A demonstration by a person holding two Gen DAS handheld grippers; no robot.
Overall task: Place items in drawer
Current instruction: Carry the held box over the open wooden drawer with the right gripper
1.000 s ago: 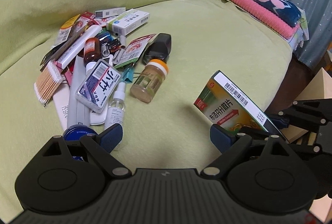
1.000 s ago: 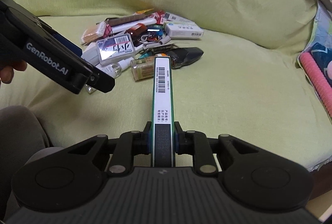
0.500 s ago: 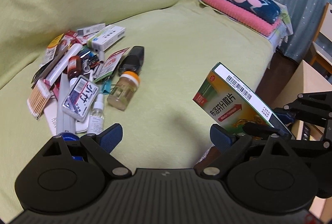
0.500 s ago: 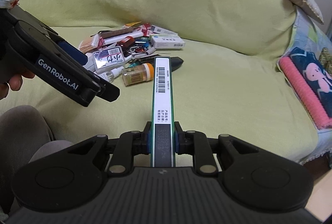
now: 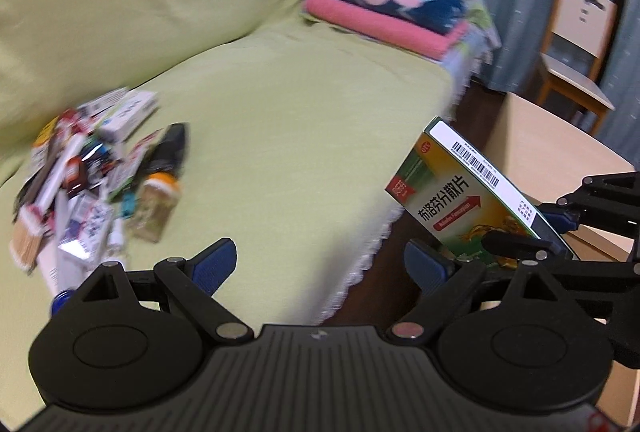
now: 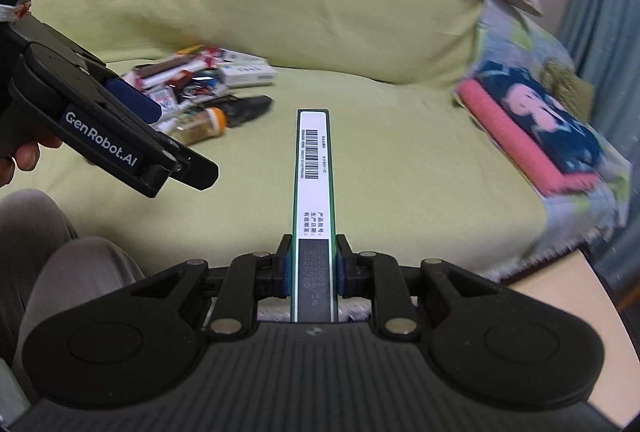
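My right gripper (image 6: 312, 270) is shut on a flat green medicine box (image 6: 314, 192), held edge-up with its white barcoded side facing the camera. The same medicine box (image 5: 460, 200) shows at the right of the left wrist view, clamped in the right gripper (image 5: 556, 232) beyond the sofa's edge. My left gripper (image 5: 320, 260) is open with nothing between its blue pads and hovers over the sofa seat. A pile of small items (image 5: 92, 176) lies on the seat at the left: boxes, bottles, cotton swabs. No drawer is in view.
The sofa (image 5: 300, 104) has a yellow-green cover and a fringed front edge. Folded pink and blue towels (image 5: 384, 12) lie at its far end. A light wooden table (image 5: 560, 140) and a chair (image 5: 576, 40) stand to the right. A person's knee (image 6: 48, 252) shows at lower left.
Both grippers have swung to the right, away from the pile and toward the sofa's end and the wooden table. The box stays clamped in the right gripper; the left stays open.
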